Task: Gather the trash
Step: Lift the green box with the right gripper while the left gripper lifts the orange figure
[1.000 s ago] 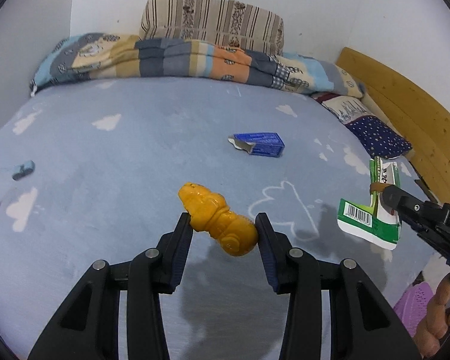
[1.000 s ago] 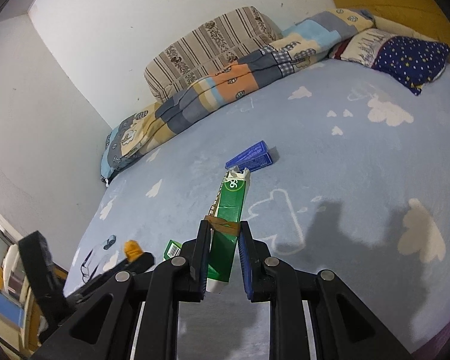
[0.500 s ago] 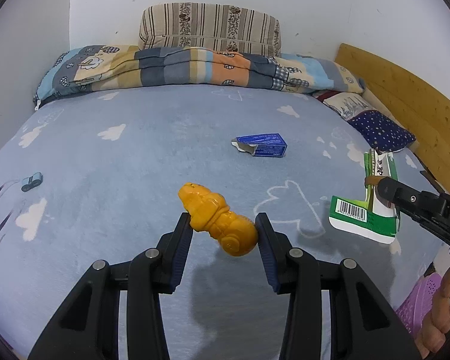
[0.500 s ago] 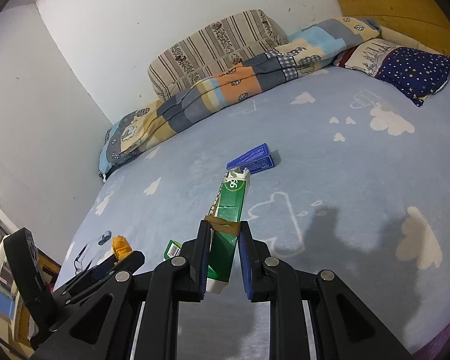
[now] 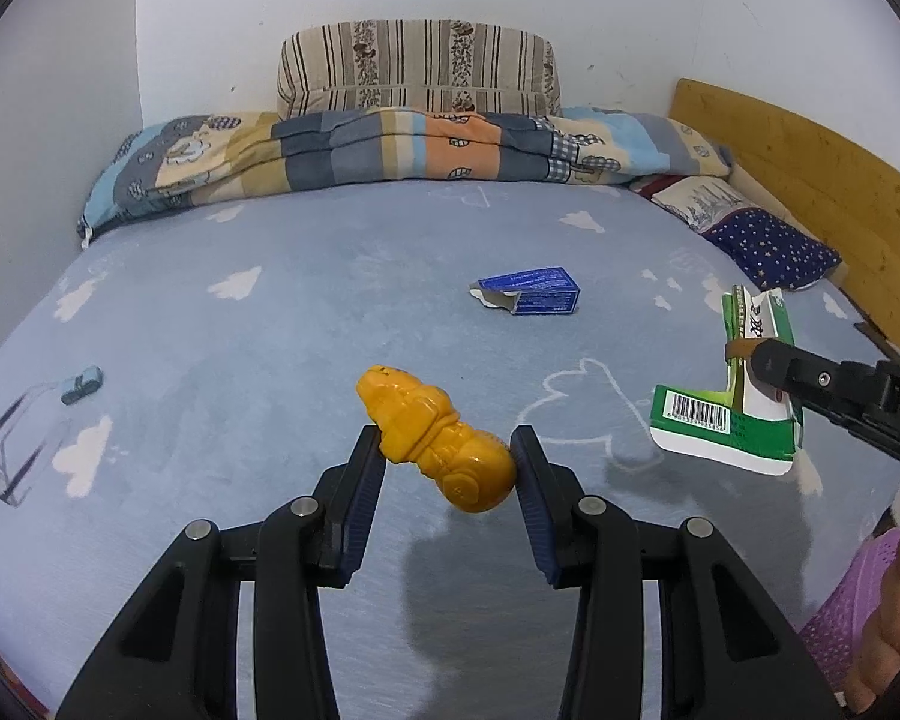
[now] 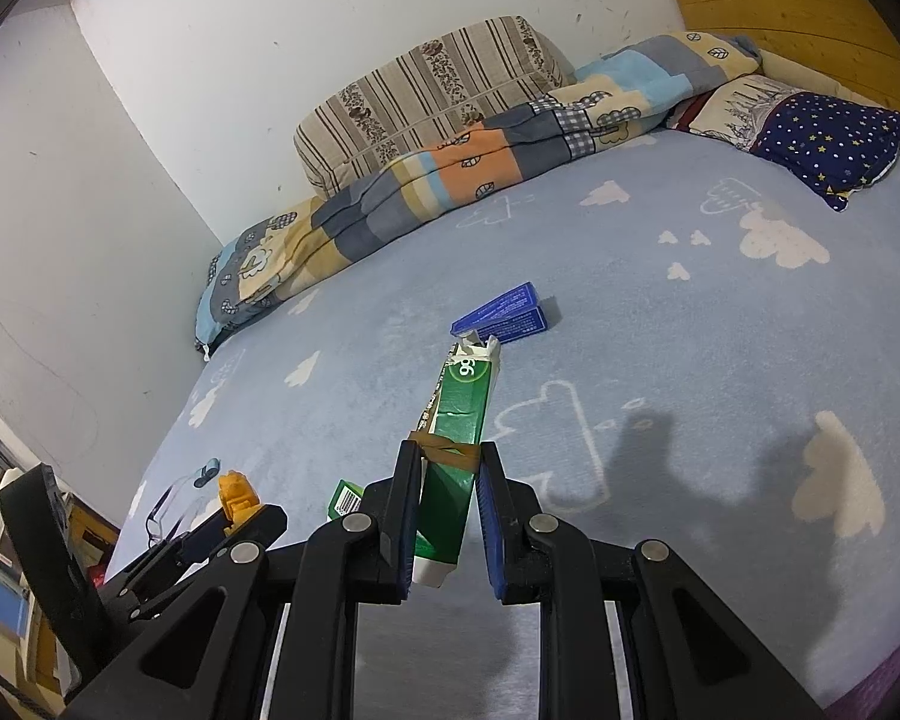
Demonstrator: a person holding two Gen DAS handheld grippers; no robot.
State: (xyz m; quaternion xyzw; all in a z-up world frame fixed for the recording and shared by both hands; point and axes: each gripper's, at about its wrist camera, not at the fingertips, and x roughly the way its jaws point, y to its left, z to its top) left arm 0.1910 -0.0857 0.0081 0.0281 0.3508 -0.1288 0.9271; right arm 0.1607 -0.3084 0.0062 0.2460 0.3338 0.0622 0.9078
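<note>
Gripping a moulded orange plastic figure-shaped bottle (image 5: 435, 443), the left claw (image 5: 447, 468) holds it above the blue cloud-print bed (image 5: 306, 324). The right claw (image 6: 449, 513) clamps a flattened green cardboard carton (image 6: 453, 450). A blue cardboard box (image 5: 531, 291) lies mid-bed.

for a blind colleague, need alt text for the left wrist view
The left gripper holds an orange figure-shaped bottle above a blue cloud-print bed. At right, the right gripper holds a green carton; a blue box lies beyond.
</note>
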